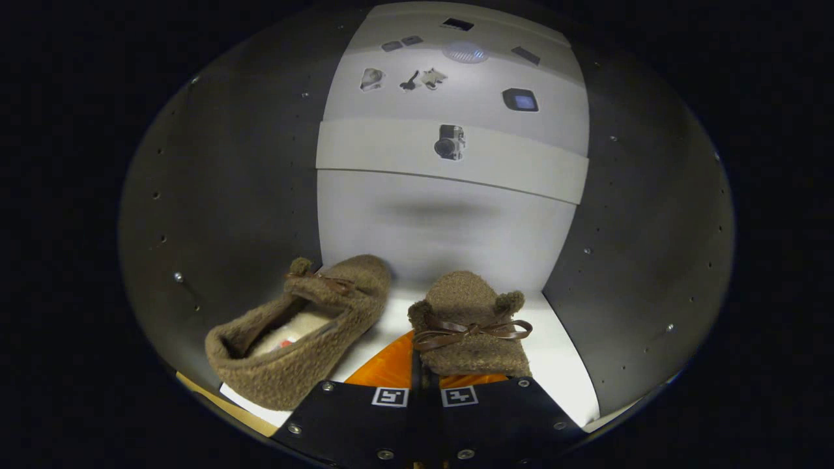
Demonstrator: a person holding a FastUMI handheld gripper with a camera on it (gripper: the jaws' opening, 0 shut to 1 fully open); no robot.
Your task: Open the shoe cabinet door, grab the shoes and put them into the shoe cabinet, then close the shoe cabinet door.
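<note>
Jaws pinching shoe (470,326), toe ahead

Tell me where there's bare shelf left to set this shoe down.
The gripper is shut on the right shoe. Bare shelf floor lies between it and the right wall. The left shoe crowds the left side.

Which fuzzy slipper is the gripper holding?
The brown slipper with the big ribbon bow, held between the fingers of the gripper. The other slipper rests apart beside it, its opening showing.
</note>
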